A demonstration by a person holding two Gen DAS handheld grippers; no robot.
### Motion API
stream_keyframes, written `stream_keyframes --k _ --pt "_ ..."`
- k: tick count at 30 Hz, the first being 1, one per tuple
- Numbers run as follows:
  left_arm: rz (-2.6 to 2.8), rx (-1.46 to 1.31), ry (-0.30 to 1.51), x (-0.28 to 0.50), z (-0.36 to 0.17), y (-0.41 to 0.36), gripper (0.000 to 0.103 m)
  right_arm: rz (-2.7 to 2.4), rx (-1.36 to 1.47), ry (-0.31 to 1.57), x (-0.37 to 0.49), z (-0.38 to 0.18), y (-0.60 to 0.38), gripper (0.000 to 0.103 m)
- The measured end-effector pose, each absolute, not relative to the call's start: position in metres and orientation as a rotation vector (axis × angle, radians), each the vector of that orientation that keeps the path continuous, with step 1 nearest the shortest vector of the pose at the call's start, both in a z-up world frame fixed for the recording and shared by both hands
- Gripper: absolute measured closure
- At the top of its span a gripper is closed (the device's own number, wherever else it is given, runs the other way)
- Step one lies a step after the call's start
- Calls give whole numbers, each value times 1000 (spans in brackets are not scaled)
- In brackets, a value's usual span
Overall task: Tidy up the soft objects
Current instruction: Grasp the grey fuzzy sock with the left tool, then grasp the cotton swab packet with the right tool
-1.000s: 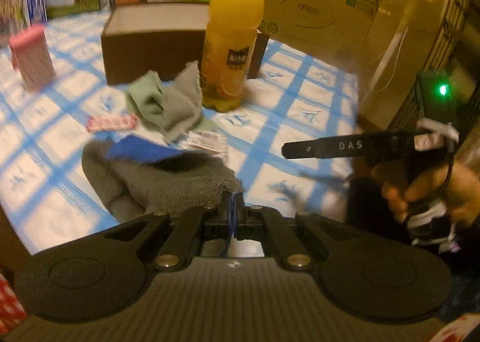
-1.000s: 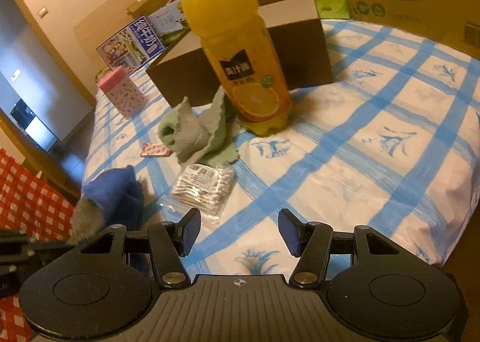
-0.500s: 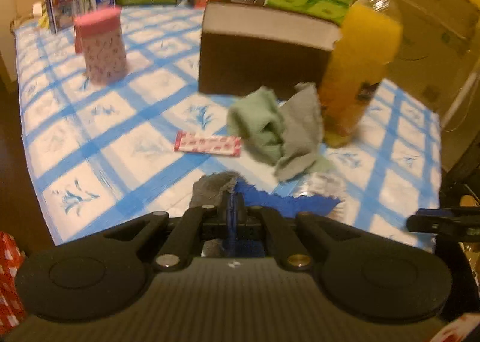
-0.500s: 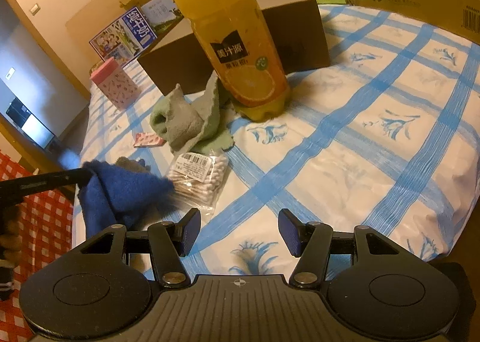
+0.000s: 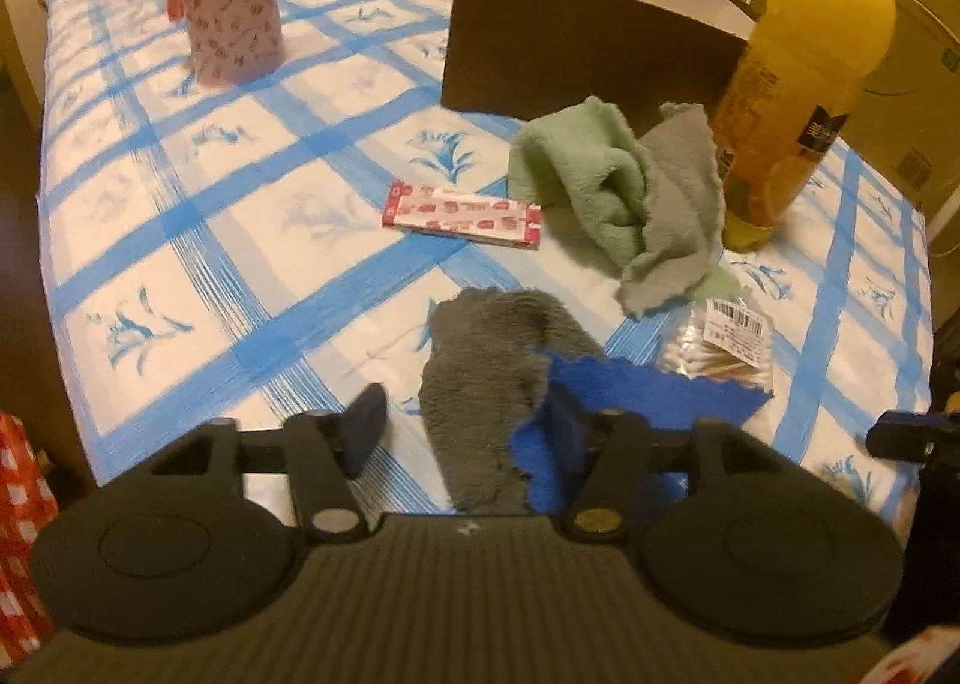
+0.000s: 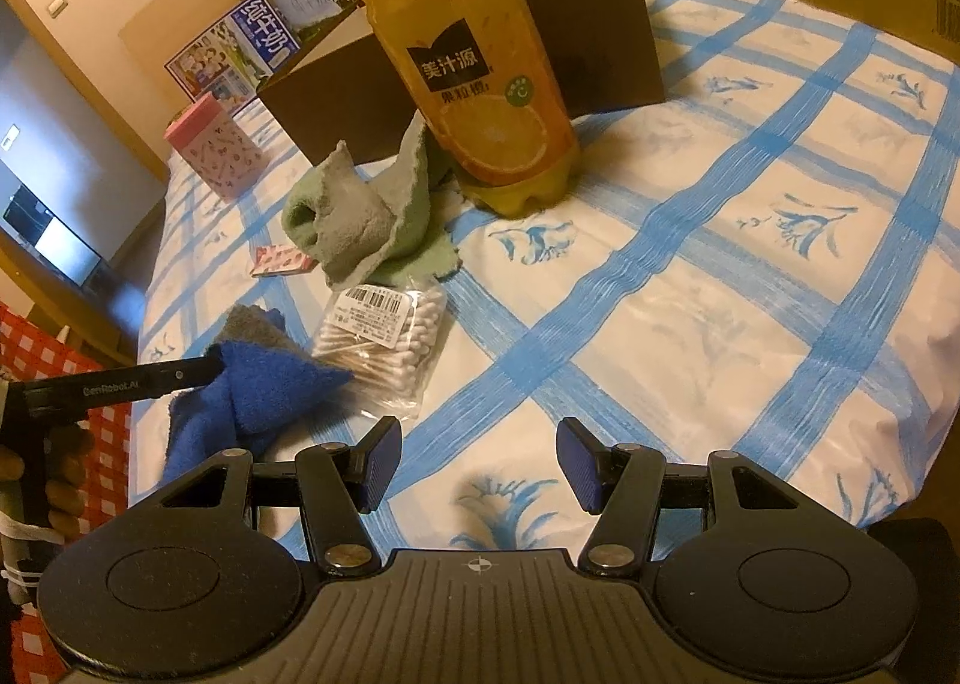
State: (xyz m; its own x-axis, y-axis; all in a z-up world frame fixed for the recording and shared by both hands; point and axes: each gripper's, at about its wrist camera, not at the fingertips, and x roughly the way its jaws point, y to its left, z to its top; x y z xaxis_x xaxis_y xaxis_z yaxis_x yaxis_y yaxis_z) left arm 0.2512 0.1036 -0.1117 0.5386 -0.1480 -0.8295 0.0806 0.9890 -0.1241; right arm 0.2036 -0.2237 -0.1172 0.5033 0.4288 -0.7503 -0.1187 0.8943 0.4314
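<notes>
A blue and grey cloth lies at the near edge of the bed, its blue side draped over my left gripper's right finger. My left gripper is open around it. The cloth also shows in the right wrist view, with the left gripper's finger touching it. A crumpled green cloth lies beside the juice bottle; it also shows in the right wrist view. My right gripper is open and empty above the bed's near edge.
An orange juice bottle stands right of the green cloth. A dark box stands behind it. A bag of cotton swabs, a red-patterned packet and a pink cylinder container are on the blue-checked sheet.
My left gripper has opened; it was shut on the blue and grey cloth before. The cloth now rests on the bed. The right gripper has barely moved.
</notes>
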Motion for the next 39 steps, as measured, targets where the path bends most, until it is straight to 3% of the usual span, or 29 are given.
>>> stream_keyframes --k 9,12,14,17,27,30,39 --pt "-184 -327 1032 262 -135 109 47 329 339 1006 207 -121 -221 46" --pt "-204 -328 1008 260 -136 101 60 325 341 1006 207 -121 -222 46" --pt "-227 -329 1001 257 -135 97 76 328 340 1005 207 -121 -221 46" --pt "-238 -300 985 254 -128 92 79 343 334 1003 207 -120 -218 46" --pt "-13 -30 714 221 -90 94 80 382 325 1013 210 -123 -203 46" --pt "-16 61 796 217 -106 86 80 402 311 1013 209 -123 -198 46" --pt "-17 -21 891 219 -120 96 74 457 267 989 220 -118 -180 46"
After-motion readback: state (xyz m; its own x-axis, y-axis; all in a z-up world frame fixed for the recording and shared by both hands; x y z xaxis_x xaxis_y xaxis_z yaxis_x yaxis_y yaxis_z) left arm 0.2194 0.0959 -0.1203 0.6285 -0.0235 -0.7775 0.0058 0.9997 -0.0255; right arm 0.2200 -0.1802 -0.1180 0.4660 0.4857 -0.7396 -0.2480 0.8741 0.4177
